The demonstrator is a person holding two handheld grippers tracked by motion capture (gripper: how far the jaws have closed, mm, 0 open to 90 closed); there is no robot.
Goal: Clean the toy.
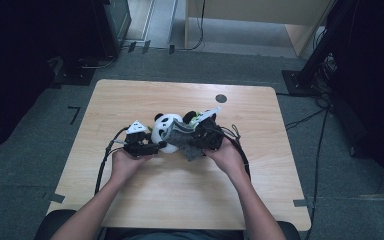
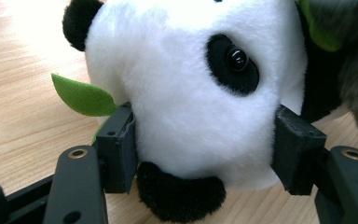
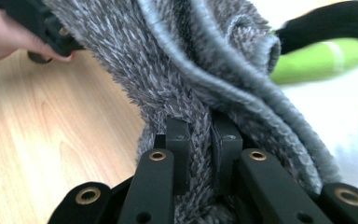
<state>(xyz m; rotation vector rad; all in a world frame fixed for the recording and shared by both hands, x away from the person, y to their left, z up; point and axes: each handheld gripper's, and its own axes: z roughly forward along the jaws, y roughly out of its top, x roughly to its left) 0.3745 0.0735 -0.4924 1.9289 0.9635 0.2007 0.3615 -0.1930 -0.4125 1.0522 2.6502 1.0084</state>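
A black-and-white plush panda [image 1: 166,131] lies at the middle of the wooden table [image 1: 180,200]. My left gripper [image 1: 152,147] is shut on its white head [image 2: 196,93], one pad pressing into each cheek [image 2: 205,144]. A green felt leaf [image 2: 81,95] sticks out beside the left pad. A fuzzy grey cloth [image 1: 182,139] drapes against the panda's right side. My right gripper [image 1: 200,135] is shut on a fold of that cloth [image 3: 191,70], its jaws nearly together [image 3: 204,140]. The hand holding the left gripper [image 3: 4,37] shows beyond the cloth.
A small dark round spot [image 1: 221,98] marks the table's far side. Past the right edge stands a black stand base [image 1: 300,82] with cables on the floor. A wooden piece of furniture [image 1: 255,20] stands behind the table.
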